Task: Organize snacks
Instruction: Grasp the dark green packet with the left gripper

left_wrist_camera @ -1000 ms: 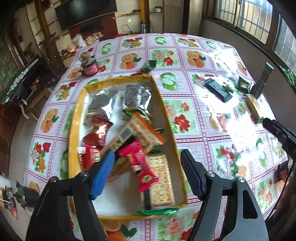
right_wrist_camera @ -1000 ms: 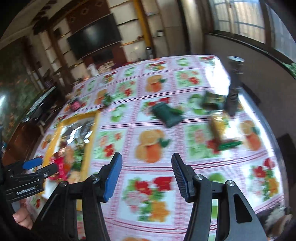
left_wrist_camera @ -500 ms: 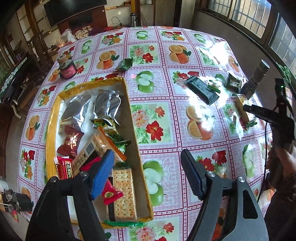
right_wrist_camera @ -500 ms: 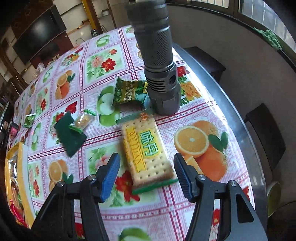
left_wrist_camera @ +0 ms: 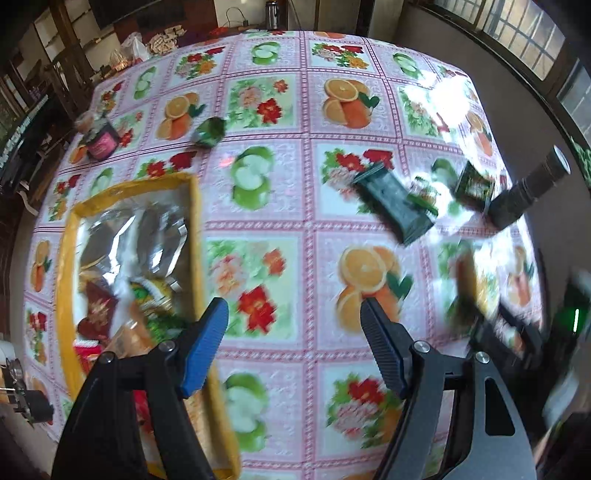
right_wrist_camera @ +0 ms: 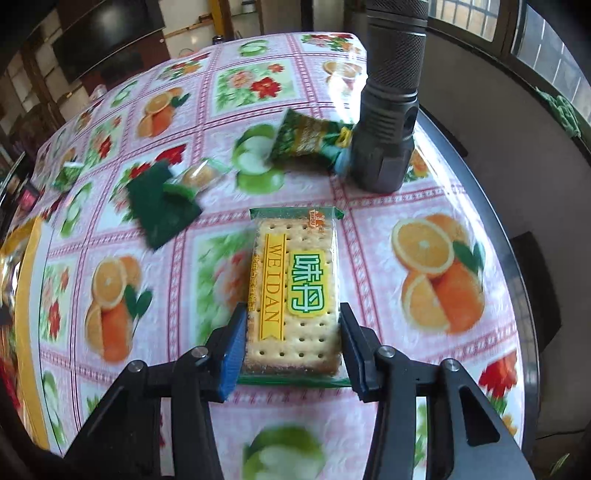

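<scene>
Several foil and coloured snack packets (left_wrist_camera: pixel 147 251) fill the yellow-rimmed rectangular tray (left_wrist_camera: pixel 195 221) near the tabletop's (left_wrist_camera: pixel 303 229) left edge; the left hand-held gripper (left_wrist_camera: pixel 293 321) gapes empty, the right hand-held gripper (right_wrist_camera: pixel 291 332), just closing, straddles the cracker packet (right_wrist_camera: pixel 295 280).

**A sunlit dining room in dark wood**

A round table (left_wrist_camera: pixel 306 206) wears a cloth (right_wrist_camera: pixel 207 110) printed with oranges, apples and flowers. Barred windows (left_wrist_camera: pixel 517 26) on the right throw bright glare across it. A dark TV (right_wrist_camera: pixel 107 37) hangs on the far wall among wooden shelves (left_wrist_camera: pixel 44 33). Dark chairs (left_wrist_camera: pixel 62 85) stand at far left; a dark seat (right_wrist_camera: pixel 535 288) sits right.
</scene>
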`<state>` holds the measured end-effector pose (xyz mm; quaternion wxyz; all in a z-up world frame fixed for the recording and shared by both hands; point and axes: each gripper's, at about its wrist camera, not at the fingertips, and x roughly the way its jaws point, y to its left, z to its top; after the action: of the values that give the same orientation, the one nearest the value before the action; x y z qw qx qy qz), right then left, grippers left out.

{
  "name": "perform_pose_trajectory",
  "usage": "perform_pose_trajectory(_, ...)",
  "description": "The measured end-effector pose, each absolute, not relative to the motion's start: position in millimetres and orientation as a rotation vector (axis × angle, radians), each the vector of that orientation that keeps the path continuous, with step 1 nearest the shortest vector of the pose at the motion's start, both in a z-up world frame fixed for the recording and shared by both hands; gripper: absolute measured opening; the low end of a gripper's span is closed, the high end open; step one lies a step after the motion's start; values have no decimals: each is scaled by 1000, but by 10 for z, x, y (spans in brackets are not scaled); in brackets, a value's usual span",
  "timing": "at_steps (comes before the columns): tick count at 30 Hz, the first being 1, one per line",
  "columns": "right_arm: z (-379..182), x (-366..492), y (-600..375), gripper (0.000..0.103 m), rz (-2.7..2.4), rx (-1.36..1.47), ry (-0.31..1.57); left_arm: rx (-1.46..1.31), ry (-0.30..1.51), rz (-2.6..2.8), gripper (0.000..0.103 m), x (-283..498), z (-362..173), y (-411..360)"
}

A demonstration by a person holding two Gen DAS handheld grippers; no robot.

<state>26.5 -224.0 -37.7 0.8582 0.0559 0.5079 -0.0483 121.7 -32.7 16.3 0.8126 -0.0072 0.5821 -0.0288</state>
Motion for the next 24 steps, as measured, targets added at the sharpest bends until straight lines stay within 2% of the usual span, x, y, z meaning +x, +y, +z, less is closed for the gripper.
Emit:
perform_pose_trajectory(8,-383,99,-2231,50,-76,93,983,-20,1356,-7,74,1980,-270,-923)
perform_pose_trajectory(17,-396,119,-2323,52,-11,184,924,18,1340,-23,76,2499,-434,-1335)
perform_pose_trajectory(24,-409,107,-2273,61,8,166,902,17,1351,-52,76,2825,-510,-1517)
